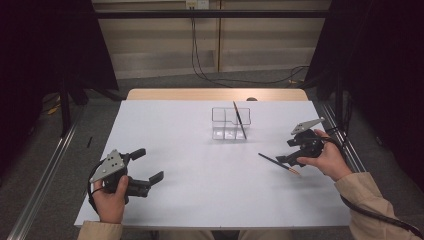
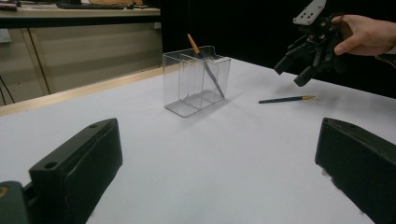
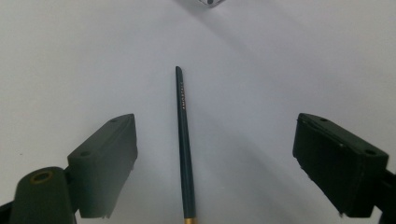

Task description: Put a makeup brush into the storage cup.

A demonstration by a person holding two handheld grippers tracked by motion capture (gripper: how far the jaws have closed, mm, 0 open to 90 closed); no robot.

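The right gripper [image 1: 289,161] hangs spread wide over the green pencil [image 3: 185,149] lying near the desk's right edge — ready to pinch it for the clear box [image 1: 229,123] near the far edge.

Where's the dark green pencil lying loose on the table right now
The dark green pencil lies flat on the white table at the right of the high view, just under the open right gripper, nearer the person than the clear organizer.

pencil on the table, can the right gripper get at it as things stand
Probably yes: the right gripper hovers open right over the pencil, which lies flat between its fingers with nothing in the way.
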